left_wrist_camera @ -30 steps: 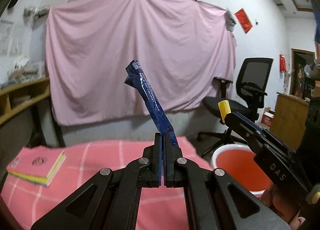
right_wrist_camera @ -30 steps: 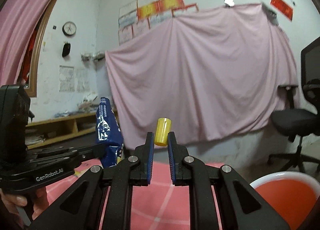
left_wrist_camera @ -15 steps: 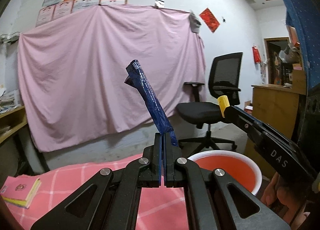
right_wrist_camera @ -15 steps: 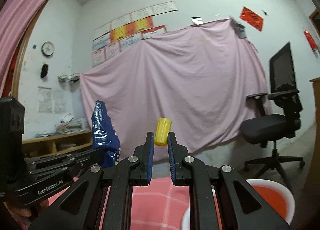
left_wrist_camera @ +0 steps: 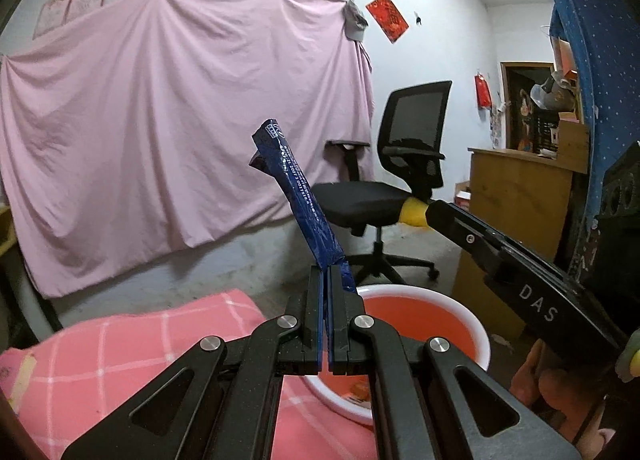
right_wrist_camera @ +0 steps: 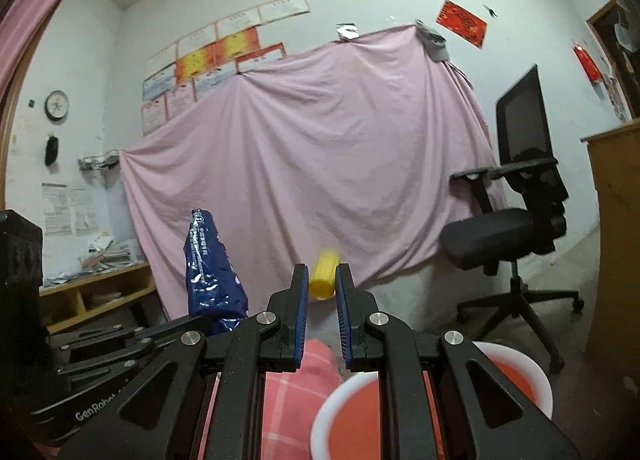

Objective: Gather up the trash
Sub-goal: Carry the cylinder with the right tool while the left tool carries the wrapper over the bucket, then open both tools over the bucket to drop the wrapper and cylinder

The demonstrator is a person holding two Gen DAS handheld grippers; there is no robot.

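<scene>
My left gripper (left_wrist_camera: 325, 274) is shut on a blue foil wrapper (left_wrist_camera: 298, 191) that stands up from its jaws, held above the near rim of the white-rimmed red bin (left_wrist_camera: 478, 334). The wrapper also shows in the right wrist view (right_wrist_camera: 212, 272). My right gripper (right_wrist_camera: 322, 274) holds a small yellow cap (right_wrist_camera: 324, 274) between its tips; the cap looks blurred and the jaws stand slightly apart around it. The cap shows in the left wrist view (left_wrist_camera: 414, 211) at the tip of the right gripper, above the bin (right_wrist_camera: 536, 378).
A pink checked cloth (left_wrist_camera: 120, 340) covers the table to the left of the bin. A black office chair (left_wrist_camera: 392, 179) stands behind the bin, a wooden cabinet (left_wrist_camera: 516, 203) to its right. A pink sheet (left_wrist_camera: 160, 119) hangs on the back wall.
Both grippers have swung to the right, from over the pink table to over the red bin. The yellow cap now looks blurred between the right jaws, which stand a little wider.
</scene>
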